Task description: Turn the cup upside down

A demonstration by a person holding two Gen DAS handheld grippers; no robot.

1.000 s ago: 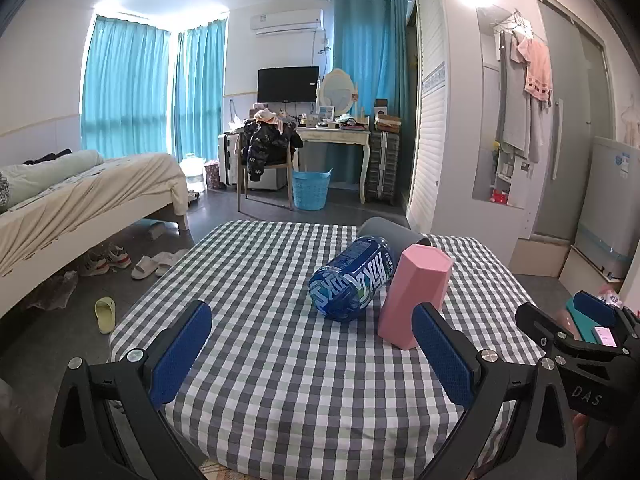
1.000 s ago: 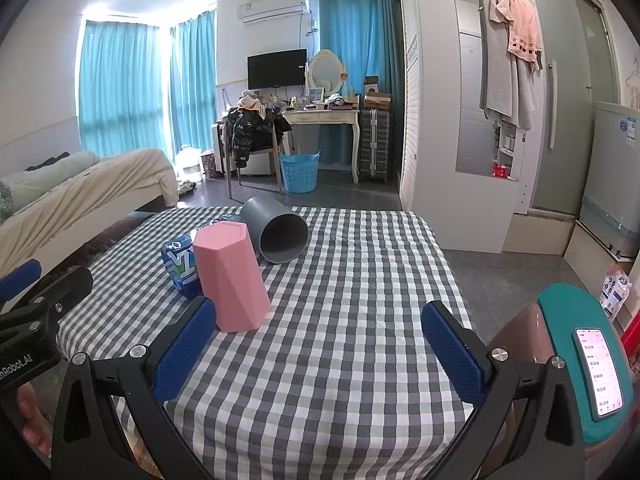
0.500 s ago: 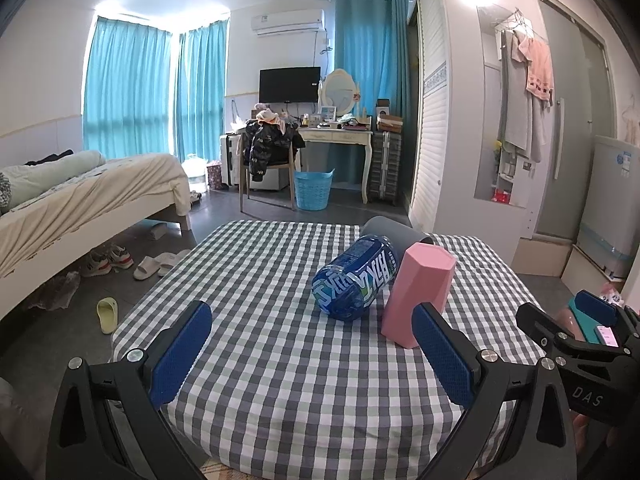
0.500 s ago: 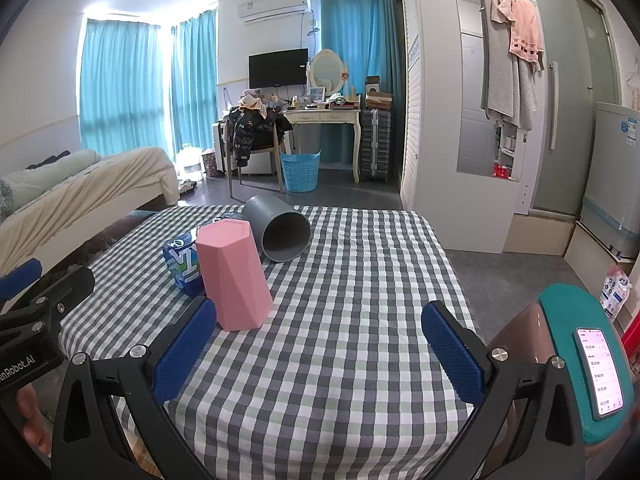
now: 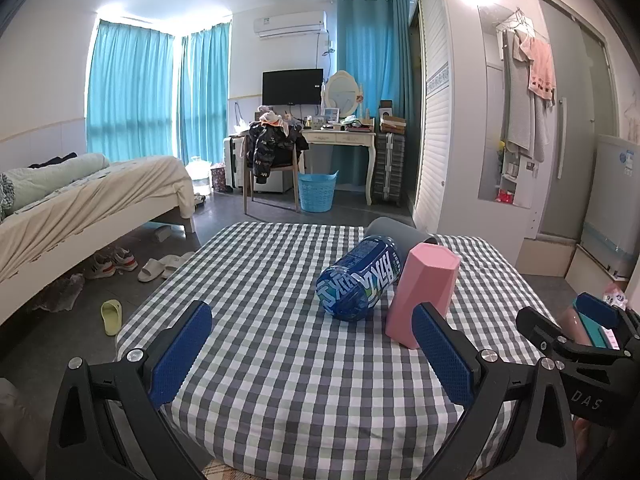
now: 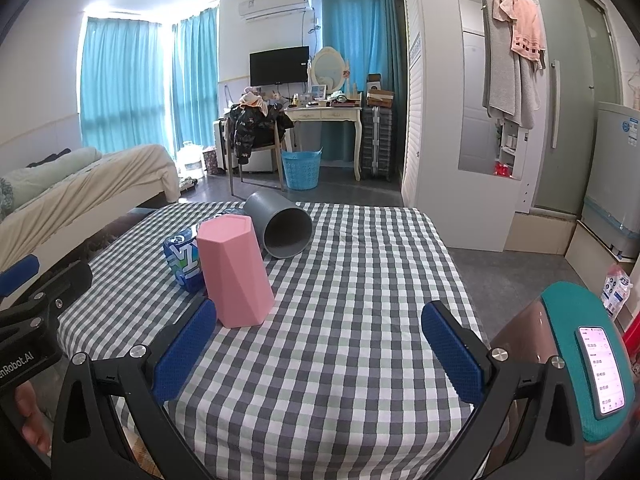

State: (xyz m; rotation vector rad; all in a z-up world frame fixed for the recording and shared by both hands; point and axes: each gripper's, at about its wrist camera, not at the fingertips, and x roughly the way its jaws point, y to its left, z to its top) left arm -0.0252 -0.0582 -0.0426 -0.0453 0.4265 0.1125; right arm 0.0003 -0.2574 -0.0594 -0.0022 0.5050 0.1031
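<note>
While hovering low over the near edge of the gingham-covered counter (image 5: 304, 392), left hand-held gripper (image 5: 312, 356) spread wide with nothing between its blue pads (image 5: 182, 354). Right hand-held gripper (image 6: 318, 352) likewise gaping and gripping nothing, held over the near right part of the counter (image 6: 360, 320). Pink faceted cup (image 6: 236, 274) standing with its wider end down and flat closed end up, just left of centre, near the right gripper's left pad (image 6: 184, 350) but not touching. Blue drink can (image 5: 358, 280) lying on its side just beside the pink faceted cup (image 5: 424, 288). Grey cup (image 6: 280, 226) tipped over behind both, mouth facing the right wrist camera.
</note>
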